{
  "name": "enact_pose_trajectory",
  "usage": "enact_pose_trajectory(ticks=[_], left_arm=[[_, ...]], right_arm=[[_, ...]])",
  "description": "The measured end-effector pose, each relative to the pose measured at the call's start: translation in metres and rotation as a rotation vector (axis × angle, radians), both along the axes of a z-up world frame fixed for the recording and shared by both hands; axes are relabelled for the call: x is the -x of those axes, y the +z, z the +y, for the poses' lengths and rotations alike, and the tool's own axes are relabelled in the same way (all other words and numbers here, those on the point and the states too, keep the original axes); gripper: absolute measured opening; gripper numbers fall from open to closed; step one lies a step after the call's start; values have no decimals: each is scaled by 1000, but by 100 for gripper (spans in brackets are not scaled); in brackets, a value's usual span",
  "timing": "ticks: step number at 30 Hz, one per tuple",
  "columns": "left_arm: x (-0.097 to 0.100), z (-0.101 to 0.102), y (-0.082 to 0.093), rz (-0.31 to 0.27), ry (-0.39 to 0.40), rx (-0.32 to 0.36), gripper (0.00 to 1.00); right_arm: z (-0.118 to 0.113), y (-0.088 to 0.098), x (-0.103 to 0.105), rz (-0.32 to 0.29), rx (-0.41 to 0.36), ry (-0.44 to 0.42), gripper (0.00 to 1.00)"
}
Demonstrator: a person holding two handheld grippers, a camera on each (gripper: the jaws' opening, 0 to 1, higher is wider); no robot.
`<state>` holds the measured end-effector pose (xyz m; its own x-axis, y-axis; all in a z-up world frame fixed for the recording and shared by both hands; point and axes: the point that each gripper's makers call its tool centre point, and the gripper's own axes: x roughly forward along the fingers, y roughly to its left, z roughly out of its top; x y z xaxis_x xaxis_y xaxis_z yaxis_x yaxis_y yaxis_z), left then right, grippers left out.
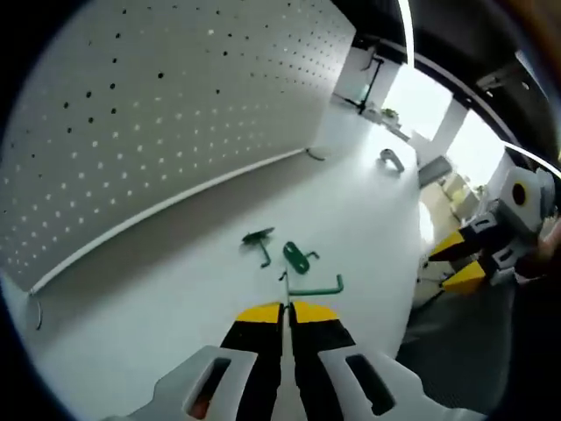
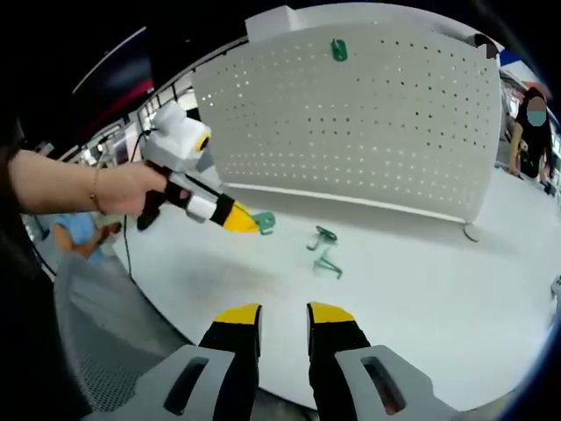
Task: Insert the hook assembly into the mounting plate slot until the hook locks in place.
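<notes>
We are looking at small green hook parts lying on the white table point(image 1: 175, 289) in front of the white pegboard point(image 1: 158, 132). In the left gripper view, a long green hook point(image 1: 314, 290) is reaching out from the tips of the left gripper point(image 1: 287, 309). Its jaws are pressed tight together on the thin end of this hook, so we think it is holding it. Just past it are lying a green hook with a flat plate point(image 1: 298, 257) and a dark green hook point(image 1: 259, 241), close to each other. In the right gripper view, we are seeing the left gripper point(image 2: 244, 221) held in a person's hand point(image 2: 131, 189), with something green at its yellow tips. Two green hooks point(image 2: 326, 250) are lying near it on the table, and one green piece point(image 2: 338, 50) is already hanging high up on the pegboard point(image 2: 351, 123). The right gripper point(image 2: 284, 314) is hovering low over the near edge of the table, with its jaws a little apart and nothing between them. We think we are at the picking-up step, and the hook is not in any slot yet. Next, we think the left gripper needs to lift the hook up to the board, line its bent end with the holes, and push until it clicks. The right gripper could help by keeping things steady.
</notes>
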<state>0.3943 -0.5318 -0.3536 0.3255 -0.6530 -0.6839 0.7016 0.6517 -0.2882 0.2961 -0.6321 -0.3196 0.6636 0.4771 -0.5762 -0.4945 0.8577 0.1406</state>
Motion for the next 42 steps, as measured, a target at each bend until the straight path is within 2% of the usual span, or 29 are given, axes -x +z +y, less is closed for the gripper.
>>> enact_pose_trajectory(ticks=[10,21,27,42], left_arm=[[11,5,36,-32,57,67,2],[20,6,60,-46,95,113,2],[27,5,70,-73,88,111,2],[44,21,105,-158,95,103,2]], right_arm=[[7,6,5,-20,-11,8,19],[6,6,11,-24,-5,12,19],[7,9,11,-31,-9,14,19],[11,13,17,-41,-21,40,19]])
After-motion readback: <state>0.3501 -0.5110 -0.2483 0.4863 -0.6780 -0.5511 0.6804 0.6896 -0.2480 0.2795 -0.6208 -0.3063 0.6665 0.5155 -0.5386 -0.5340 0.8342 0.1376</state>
